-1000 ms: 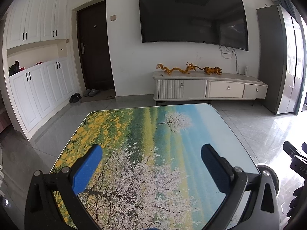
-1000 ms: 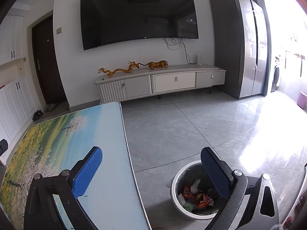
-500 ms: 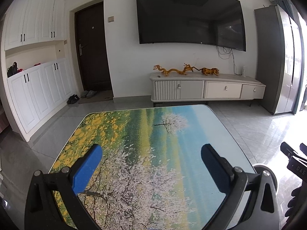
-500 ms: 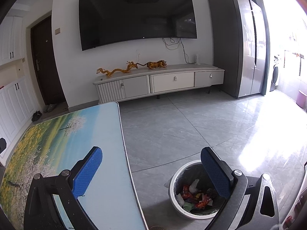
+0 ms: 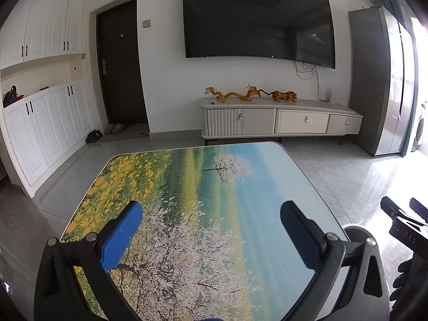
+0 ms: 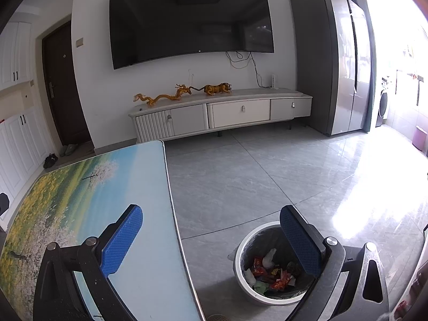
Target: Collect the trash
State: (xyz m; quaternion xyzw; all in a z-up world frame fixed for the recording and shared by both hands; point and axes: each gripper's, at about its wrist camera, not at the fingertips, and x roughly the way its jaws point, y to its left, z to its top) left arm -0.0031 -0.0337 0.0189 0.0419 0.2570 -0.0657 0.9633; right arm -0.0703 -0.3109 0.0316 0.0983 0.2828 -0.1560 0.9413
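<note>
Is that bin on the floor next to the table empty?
No, the right wrist view shows the bin holding crumpled wrappers, red and pale ones among them, on its dark liner.

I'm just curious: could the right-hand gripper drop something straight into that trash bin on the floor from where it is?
Probably yes. The right gripper is open, and the trash bin sits uncovered just below it, beside the table, with nothing between.

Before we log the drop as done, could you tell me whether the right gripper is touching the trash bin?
Cannot tell. In the right wrist view the open right gripper has one finger overlapping the trash bin, but depth is unclear.
</note>
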